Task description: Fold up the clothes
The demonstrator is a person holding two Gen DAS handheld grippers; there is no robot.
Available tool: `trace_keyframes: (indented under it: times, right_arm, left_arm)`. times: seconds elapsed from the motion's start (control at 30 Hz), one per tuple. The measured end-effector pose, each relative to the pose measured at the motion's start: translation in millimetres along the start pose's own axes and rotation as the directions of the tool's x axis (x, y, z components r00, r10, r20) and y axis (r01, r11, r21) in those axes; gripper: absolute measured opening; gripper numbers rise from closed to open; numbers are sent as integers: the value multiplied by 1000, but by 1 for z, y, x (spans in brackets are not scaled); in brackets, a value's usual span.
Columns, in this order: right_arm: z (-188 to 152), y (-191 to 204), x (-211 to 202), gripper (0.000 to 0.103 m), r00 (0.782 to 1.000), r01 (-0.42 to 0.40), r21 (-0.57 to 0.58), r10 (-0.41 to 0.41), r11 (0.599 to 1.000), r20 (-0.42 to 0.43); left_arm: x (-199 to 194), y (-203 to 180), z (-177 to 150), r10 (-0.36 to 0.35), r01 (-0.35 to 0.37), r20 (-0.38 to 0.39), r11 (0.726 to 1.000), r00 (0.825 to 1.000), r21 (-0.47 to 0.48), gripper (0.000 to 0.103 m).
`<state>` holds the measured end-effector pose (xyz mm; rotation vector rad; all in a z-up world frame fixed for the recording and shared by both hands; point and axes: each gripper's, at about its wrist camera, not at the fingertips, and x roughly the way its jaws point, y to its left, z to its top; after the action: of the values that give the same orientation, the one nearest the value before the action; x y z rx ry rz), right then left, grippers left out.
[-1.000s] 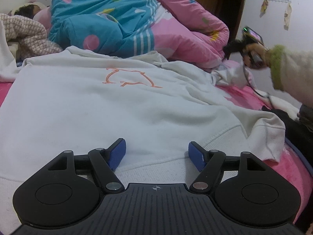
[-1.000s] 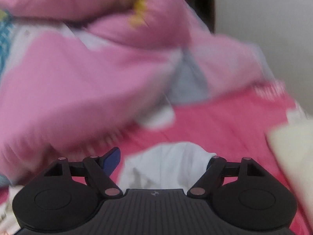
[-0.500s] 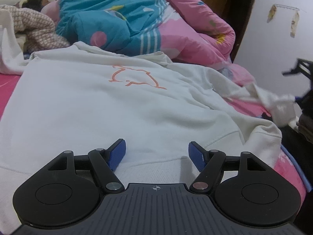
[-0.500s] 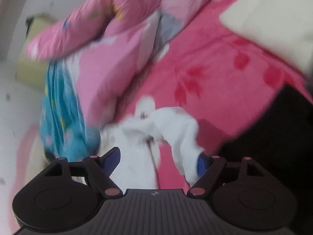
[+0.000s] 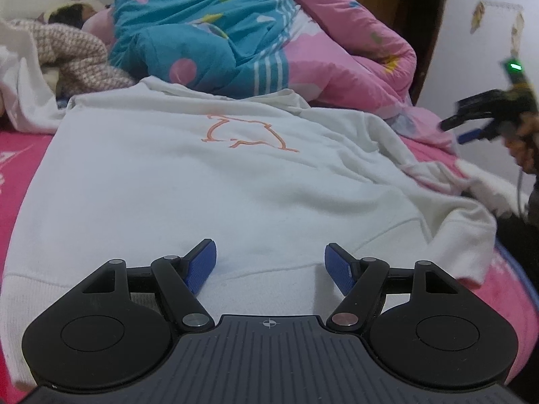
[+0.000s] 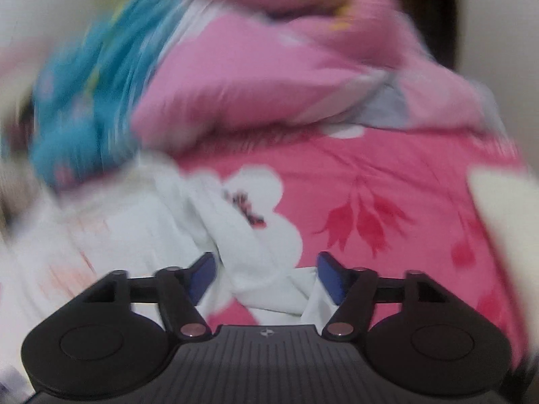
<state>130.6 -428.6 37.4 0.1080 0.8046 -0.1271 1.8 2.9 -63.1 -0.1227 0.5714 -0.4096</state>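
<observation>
**Both grippers open over the white sweatshirt**

While your left gripper hangs low over the hem of the white sweatshirt, its blue pads stand wide apart with nothing between them. The sweatshirt lies spread flat on the pink bedsheet, front up, with an orange outline drawing across the chest. Its near-right corner reaches toward the edge of the bed. Behind it sits a heaped blue and pink quilt, and a checked garment lies at the far left.

Your right gripper also has its jaws spread. A rumpled white sleeve of the sweatshirt runs up between the fingers, lying on the pink floral sheet; the pads do not close on it. That view is smeared by motion blur, so finer detail cannot be told. From the left camera, your right gripper shows at the far right edge, raised above the bed.
</observation>
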Motion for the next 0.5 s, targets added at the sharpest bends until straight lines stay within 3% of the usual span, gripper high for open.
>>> trace_keyframes:
  times: [0.1,0.17,0.23,0.27,0.3,0.33,0.4,0.5]
  right_arm:
    - [-10,29,46,79,991,83,-243,-106,966,-85]
    - [-23,35,75,78,973,111,-348,-173,931,-151]
    - [-29,26,92,73,965,92,-338,-167,937,-201]
    - [-25,19,93,58,970,54,-292,-119,955,-212]
    - [-19,14,92,31,972,37,-257,-94,966,-214]
    - [-11,11,91,16,974,58,-258,-112,964,-198]
    - [11,9,89,17,979,95,-264,-138,960,-152]
    - [62,14,78,17,989,148,-219,-151,964,4]
  left_arm:
    - [3,1,-3,-2,1,12,999,1000,33,73]
    - [5,3,-3,-15,15,20,999,1000,30,75]
    - [6,5,-4,-25,25,25,999,999,26,76]
    - [6,6,-4,-30,30,27,999,999,23,77]
    - [7,7,-4,-35,34,30,999,999,21,77]
    - [7,8,-5,-40,39,32,999,999,19,78]
    - [8,9,-5,-49,49,37,999,998,15,79]
    - [9,8,-5,-46,45,37,999,998,20,79]
